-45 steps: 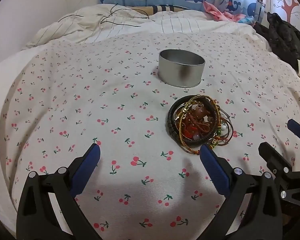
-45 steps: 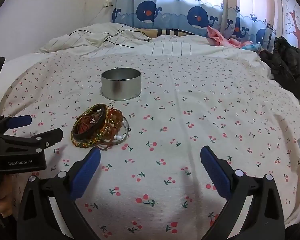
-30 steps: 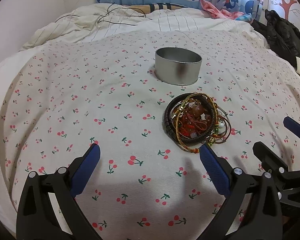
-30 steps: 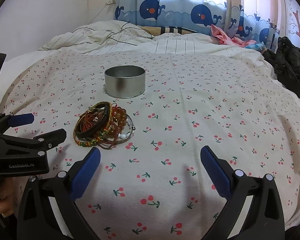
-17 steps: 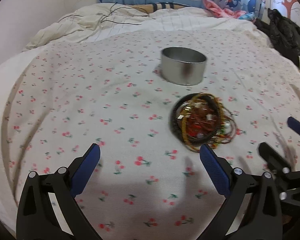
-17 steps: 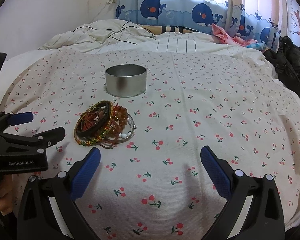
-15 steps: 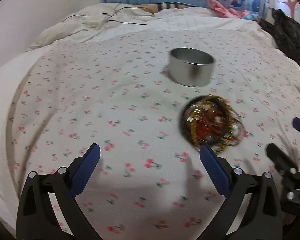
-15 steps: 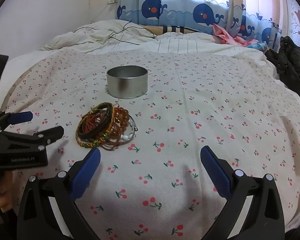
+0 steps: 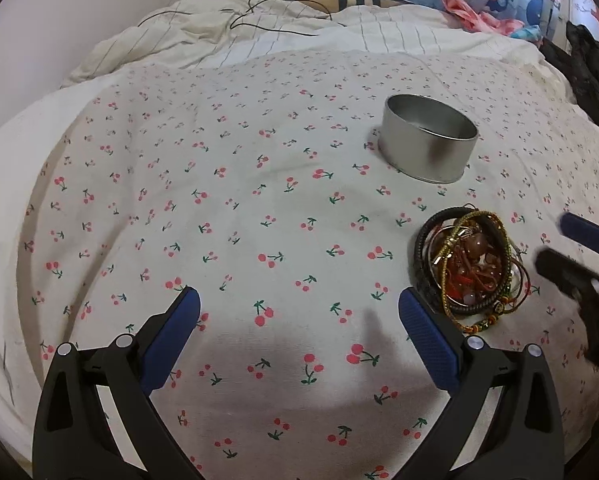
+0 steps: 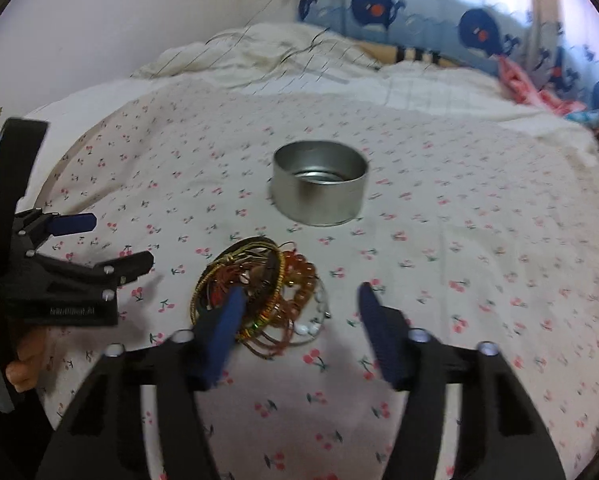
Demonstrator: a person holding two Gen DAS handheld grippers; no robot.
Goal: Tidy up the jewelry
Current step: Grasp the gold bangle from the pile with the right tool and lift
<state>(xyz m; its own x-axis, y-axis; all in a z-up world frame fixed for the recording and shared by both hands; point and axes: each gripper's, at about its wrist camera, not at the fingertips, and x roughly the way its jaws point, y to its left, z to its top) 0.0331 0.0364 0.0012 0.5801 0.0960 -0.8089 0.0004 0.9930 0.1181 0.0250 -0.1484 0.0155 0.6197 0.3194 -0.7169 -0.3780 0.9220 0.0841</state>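
1. Right gripper [image 10: 299, 300]: jaws partly open, just been closing in; nothing pinched. Left pad [image 10: 227, 320] overlaps the near edge of the bracelet pile [image 10: 259, 300] in view; contact cannot be told, frame is blurred. Right pad over bare cloth.
2. Left gripper [image 9: 299, 316]: jaws wide apart, empty, over bare cherry-print sheet [image 9: 219, 200]. Right pad [image 9: 427, 336] just beside the pile's near-left edge, not gripping it.
3. Bracelet pile [image 9: 467, 264]: tangled heap of black cord, gold bangles, amber and red beads, thin wire hoops. Lies flat on the bed, mid-sheet, nearer the front edge than the tin.
4. Round metal tin [image 10: 319, 182]: upright, open top, looks empty inside. Sits behind the pile toward the head of the bed, apart from it.
5. Beyond the sheet: rumpled striped duvet [image 9: 259, 28] with a thin black cable across it, whale-print curtain [image 10: 479, 28] at the back edge.
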